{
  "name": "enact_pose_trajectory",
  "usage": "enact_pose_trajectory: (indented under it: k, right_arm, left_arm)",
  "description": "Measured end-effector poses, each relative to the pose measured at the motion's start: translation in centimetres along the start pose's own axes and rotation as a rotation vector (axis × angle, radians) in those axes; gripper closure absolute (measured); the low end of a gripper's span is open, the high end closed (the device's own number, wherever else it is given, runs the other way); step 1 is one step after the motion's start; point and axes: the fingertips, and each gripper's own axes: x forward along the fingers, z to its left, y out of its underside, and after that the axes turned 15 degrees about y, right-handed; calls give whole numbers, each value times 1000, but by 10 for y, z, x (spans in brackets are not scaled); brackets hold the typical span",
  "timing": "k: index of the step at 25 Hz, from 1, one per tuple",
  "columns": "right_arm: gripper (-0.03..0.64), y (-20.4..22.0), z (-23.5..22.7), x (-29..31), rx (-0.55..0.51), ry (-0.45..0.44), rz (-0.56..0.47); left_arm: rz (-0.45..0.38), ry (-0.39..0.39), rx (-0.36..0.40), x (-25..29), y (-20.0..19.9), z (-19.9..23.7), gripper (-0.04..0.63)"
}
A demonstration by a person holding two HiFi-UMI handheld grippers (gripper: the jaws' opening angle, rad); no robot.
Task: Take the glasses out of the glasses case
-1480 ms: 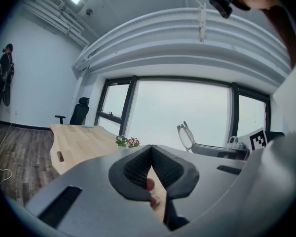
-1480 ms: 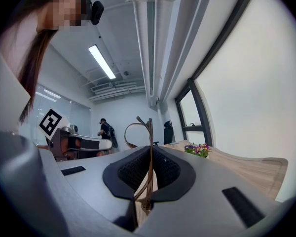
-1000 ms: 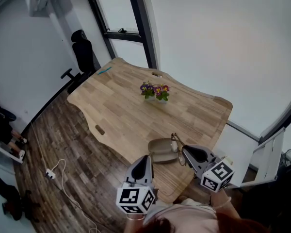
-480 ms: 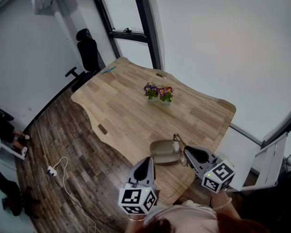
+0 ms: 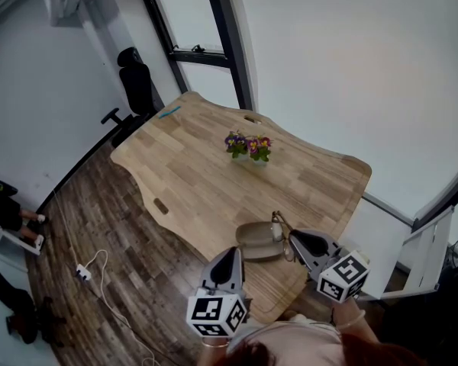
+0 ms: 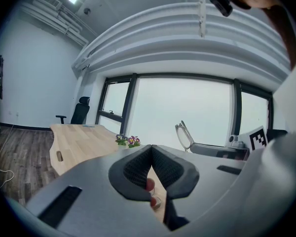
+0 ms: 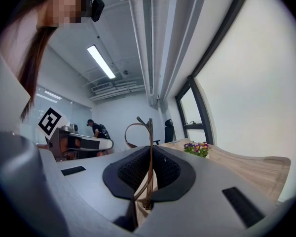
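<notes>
In the head view, a taupe glasses case (image 5: 256, 241) lies on the wooden table (image 5: 206, 166) near its front edge. The glasses (image 5: 278, 226) stand upright just right of the case, a little above it. My right gripper (image 5: 292, 237) is shut on them. In the right gripper view, a thin brown temple arm of the glasses (image 7: 149, 137) runs up between the pads of the right gripper (image 7: 149, 149). My left gripper (image 5: 230, 252) hovers at the table's front edge, just in front of the case. The left gripper (image 6: 151, 149) is shut and holds nothing. The glasses (image 6: 184, 135) also show in the left gripper view.
A small pot of purple and yellow flowers (image 5: 248, 145) stands mid-table. A black office chair (image 5: 136, 78) is at the far left corner. A white cable and plug block (image 5: 82, 271) lie on the wood floor. A white cabinet (image 5: 421, 254) stands to the right.
The head view has shifted slightly. Both grippers, the case and the held glasses stay almost where they were.
</notes>
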Motion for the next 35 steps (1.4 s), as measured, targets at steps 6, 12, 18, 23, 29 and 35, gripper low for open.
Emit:
enact_pose_trajectory:
  k: [6, 12, 18, 23, 29, 35]
  right_arm:
    - [603, 2, 0, 4, 5, 7, 3]
    - [603, 5, -2, 7, 6, 22, 9]
    - [603, 7, -7, 9, 6, 39, 14]
    - [603, 8, -8, 12, 5, 51, 23]
    - [603, 9, -10, 16, 7, 61, 21]
    - [603, 10, -12, 20, 6, 68, 26]
  left_arm:
    - [9, 11, 0, 4, 1, 5, 595]
    - [8, 26, -8, 9, 0, 8, 595]
    - [9, 42, -12, 14, -1, 12, 595]
    - [17, 47, -18, 17, 1, 15, 595]
    - [23, 57, -18, 21, 1, 19, 595]
    - [21, 71, -15, 26, -1, 20, 595]
